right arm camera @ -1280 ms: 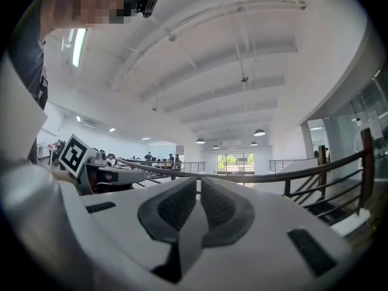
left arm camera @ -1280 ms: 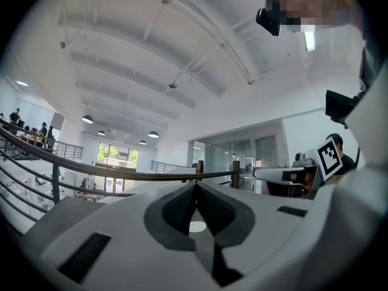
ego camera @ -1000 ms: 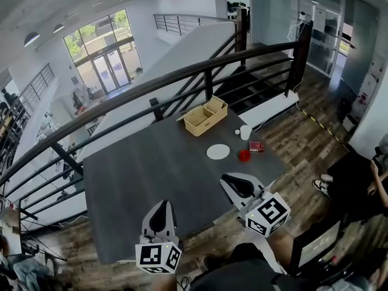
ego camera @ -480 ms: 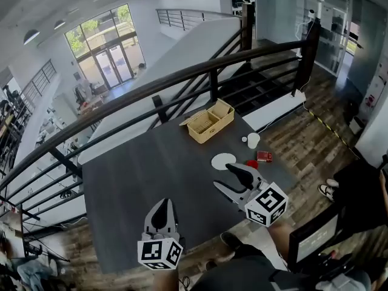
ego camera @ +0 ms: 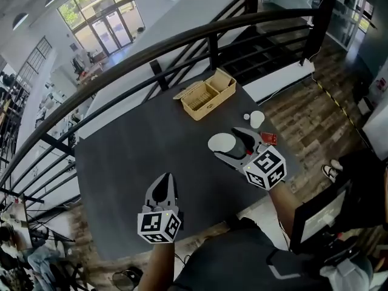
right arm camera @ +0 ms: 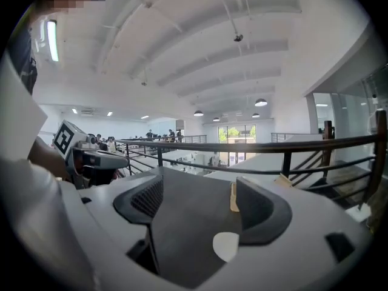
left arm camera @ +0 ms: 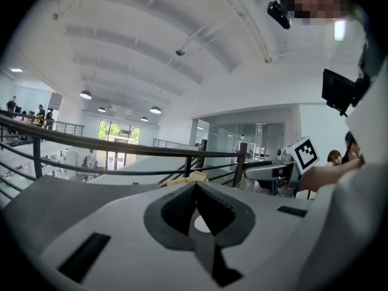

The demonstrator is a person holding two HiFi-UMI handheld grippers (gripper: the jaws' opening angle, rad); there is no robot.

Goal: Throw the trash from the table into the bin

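The dark table (ego camera: 133, 162) filled most of the head view, with a black railing (ego camera: 151, 56) curving behind its far edge and an open drop to a lower floor beyond. A tan box (ego camera: 213, 105) with two compartments sat at that far edge. No other container showed, so it was probably the bin.

The left gripper (ego camera: 165, 183) hung over the near part of the table with its fingers closed together and nothing in them. The right gripper (ego camera: 229, 143) was further out, on the trash side. Its fingers had just been opening and stood apart, holding nothing, with only bare table and the rim of a white disc (ego camera: 219, 142) between them.

The trash was all on the table, none in the box. The disc lay just under the right fingers, a white cup (ego camera: 257, 119) stood beyond it beside a small white bit (ego camera: 247, 117), and a red packet (ego camera: 270, 139) lay near the right-hand edge.

The likely trouble was the disc itself — it looked flat and thin, so fingers closing level might skate over it or push it along instead of lifting it. A wide swing could also tip the cup or sweep the packet off the edge. The box was shallow and backed onto the railing gap — a loose toss could overshoot it.
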